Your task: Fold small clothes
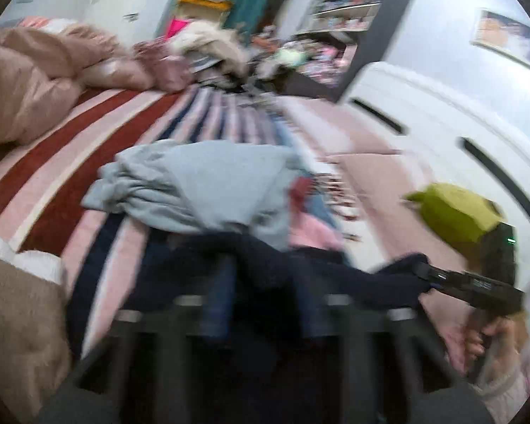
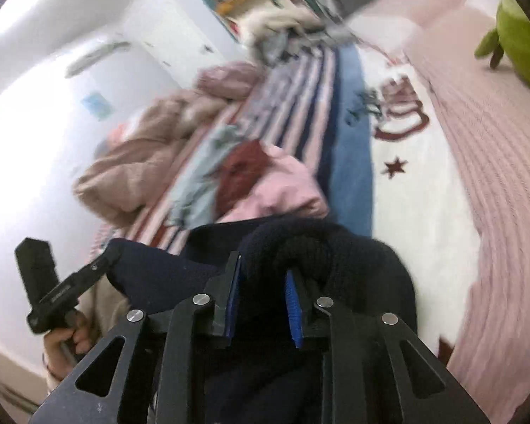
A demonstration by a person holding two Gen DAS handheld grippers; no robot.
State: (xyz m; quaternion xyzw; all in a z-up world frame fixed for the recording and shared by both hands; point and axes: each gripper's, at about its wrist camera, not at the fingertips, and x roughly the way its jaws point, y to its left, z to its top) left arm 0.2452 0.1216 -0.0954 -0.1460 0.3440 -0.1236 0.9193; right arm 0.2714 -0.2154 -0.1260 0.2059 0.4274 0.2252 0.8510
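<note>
A dark navy knit garment [image 1: 265,268] hangs stretched between my two grippers above the bed. My left gripper [image 1: 261,300] is shut on one edge of it; it also shows in the right wrist view [image 2: 111,252]. My right gripper [image 2: 263,282] is shut on the other edge, the navy garment [image 2: 321,247] bunched between its blue pads [image 2: 293,304]; it also shows in the left wrist view [image 1: 422,274]. Beyond lie a light blue garment [image 1: 201,183], a pink garment [image 2: 282,187] and a dark red one [image 2: 240,173].
The striped bedspread [image 1: 70,162] covers the bed. A beige duvet [image 1: 28,81] is piled at the far left. A green plush toy [image 1: 455,212] sits at the right by a white wall. A clothes heap [image 1: 208,49] lies at the bed's far end.
</note>
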